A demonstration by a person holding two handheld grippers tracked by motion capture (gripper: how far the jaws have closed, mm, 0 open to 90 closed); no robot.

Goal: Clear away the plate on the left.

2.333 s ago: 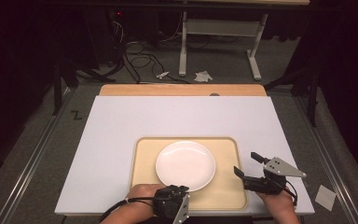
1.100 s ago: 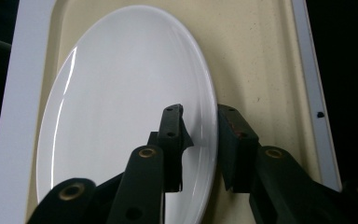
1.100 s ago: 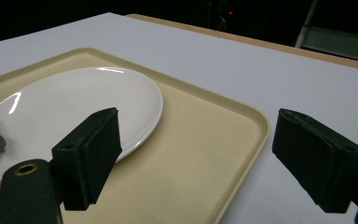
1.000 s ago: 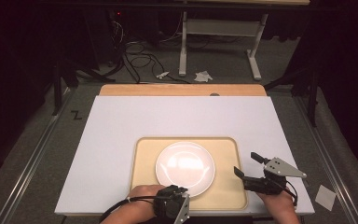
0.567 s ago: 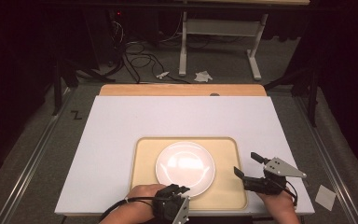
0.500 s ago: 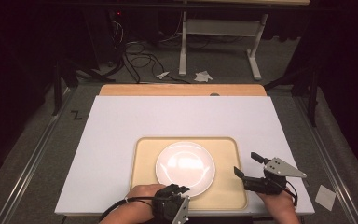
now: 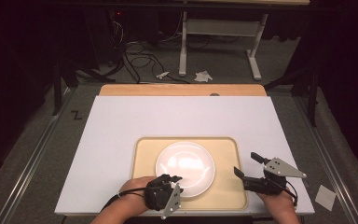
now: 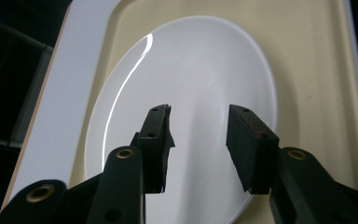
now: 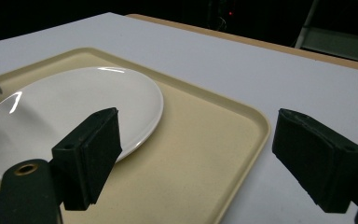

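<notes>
White plate (image 7: 185, 168) is seen centred on the beige tray (image 7: 230, 151) at the bench's near edge. Left tongs (image 7: 173, 178) gape over its near rim, nearer. Right tongs (image 7: 248, 164) held wide apart at tray's right edge.

left gripper (image 7: 175, 178): black body, two black jaws, a grey three-cornered plate on top with small dark holes
left gripper jaws, close up (image 8: 199, 140): flat rectangular black pads on black arms; brass-coloured ringed holes along the arms; reddish scuffing on one pad's edge
left cable: thin, black, trailing back along the forearm
right gripper (image 7: 247, 164): black body, grey three-cornered plate with dark holes, black cable looped at the rear
right gripper jaws, close up (image 9: 200, 158): thick black blocky pads; one brass-ringed hole
forearms: bare, no sleeves visible
</notes>
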